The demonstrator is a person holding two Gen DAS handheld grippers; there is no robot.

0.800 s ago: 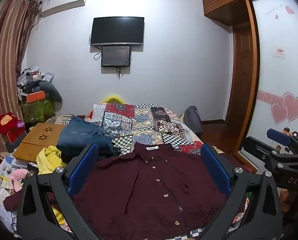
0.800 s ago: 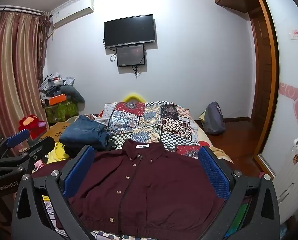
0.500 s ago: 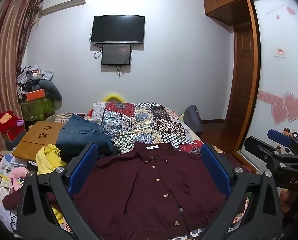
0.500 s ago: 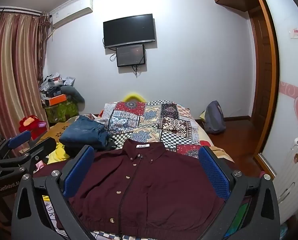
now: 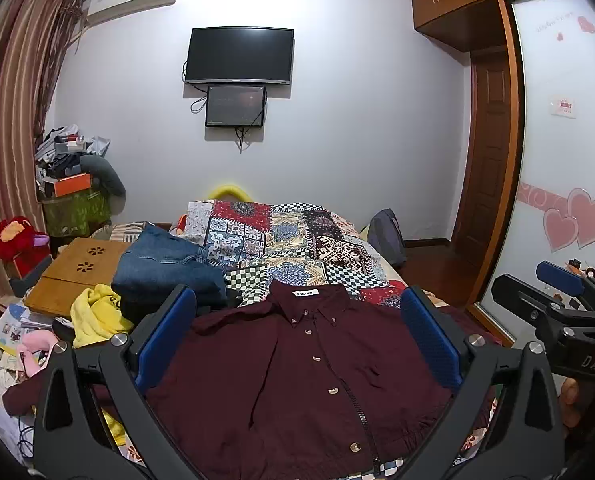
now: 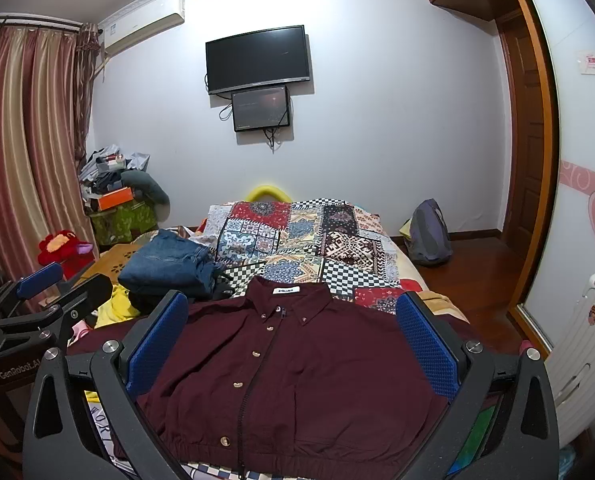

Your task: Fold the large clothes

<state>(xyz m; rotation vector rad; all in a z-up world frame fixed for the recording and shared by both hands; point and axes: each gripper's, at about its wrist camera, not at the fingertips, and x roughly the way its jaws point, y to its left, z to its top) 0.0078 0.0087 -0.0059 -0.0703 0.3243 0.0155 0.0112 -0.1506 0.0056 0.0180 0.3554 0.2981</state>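
I've got the maroon shirt point(image 5: 297, 364) flat on the bed point(image 5: 297, 240), collar far, hem near, long axis running away from me. Left gripper point(image 5: 297, 344) & right gripper point(image 6: 293, 344) both above it, jaws spread, holding nothing; neither nearer.

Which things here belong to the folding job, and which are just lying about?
Job:
maroon shirt, spread flat, front up
left gripper, jaws open
right gripper, jaws open
bed

Lying about:
jeans
yellow garment
red plush toy
backpack
TV
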